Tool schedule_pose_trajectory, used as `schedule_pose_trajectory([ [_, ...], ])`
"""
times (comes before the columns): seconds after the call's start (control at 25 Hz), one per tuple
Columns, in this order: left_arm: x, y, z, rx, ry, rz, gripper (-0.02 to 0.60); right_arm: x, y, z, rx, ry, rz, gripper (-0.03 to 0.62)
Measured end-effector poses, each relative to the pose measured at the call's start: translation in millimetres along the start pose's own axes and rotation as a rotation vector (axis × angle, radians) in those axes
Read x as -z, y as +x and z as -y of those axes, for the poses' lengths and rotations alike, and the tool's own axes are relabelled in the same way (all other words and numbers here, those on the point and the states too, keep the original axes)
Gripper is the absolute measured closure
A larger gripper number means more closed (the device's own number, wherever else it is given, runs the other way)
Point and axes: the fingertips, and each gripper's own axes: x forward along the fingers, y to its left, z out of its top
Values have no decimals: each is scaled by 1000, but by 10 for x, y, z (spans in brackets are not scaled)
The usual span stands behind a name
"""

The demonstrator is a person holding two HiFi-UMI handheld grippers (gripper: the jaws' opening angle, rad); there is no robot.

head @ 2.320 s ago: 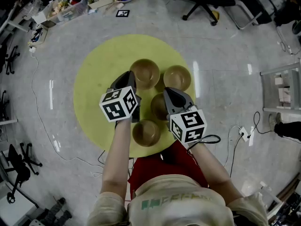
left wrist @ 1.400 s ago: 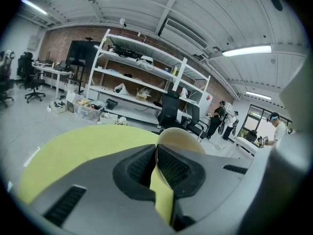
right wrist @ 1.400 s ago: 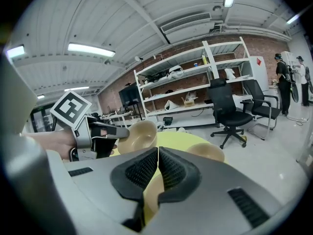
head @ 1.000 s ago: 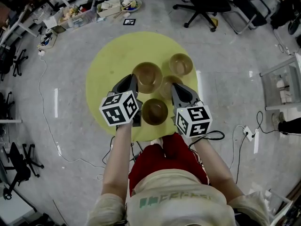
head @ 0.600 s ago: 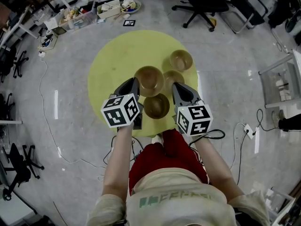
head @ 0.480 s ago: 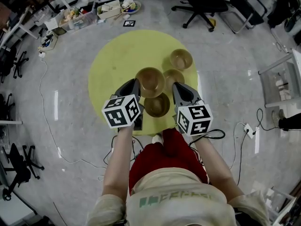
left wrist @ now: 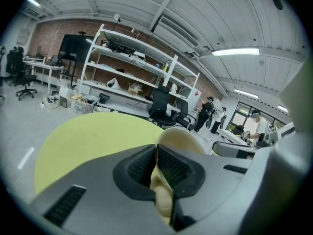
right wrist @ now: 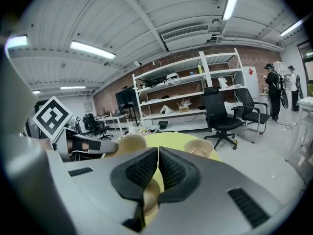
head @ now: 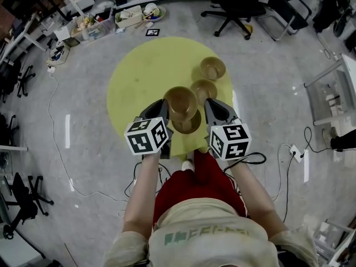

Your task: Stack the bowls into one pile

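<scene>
From the head view, four tan bowls sit on the right half of the round yellow counter (head: 136, 77). The left gripper (head: 162, 102) carries the held bowl (head: 179, 101), which overlaps the far rim of the nearest bowl (head: 188, 127). A third bowl (head: 203, 89) and the far bowl (head: 212, 67) stand in a line beyond. Only the left gripper view shows the grip itself: the jaws pinch the pale wall of the held bowl between their ribbed pads. The right gripper (head: 207, 102) lies just beside the nearest bowl. Its own view shows its jaws pressed together with nothing pinched at the tips, and a bowl showing below them. That view also shows shelving (right wrist: 186, 94) and an office chair (right wrist: 220, 111).
</scene>
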Motion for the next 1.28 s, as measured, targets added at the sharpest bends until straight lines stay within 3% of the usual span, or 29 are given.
schedule_pose_trajectory([
  [0.64,335,-216,178,31,36,-26,549,276,-399,-74,41,0,-14,557],
  [1.28,575,-12,129,46,42,-89,548,534,-340,24,77,34,-74,557],
])
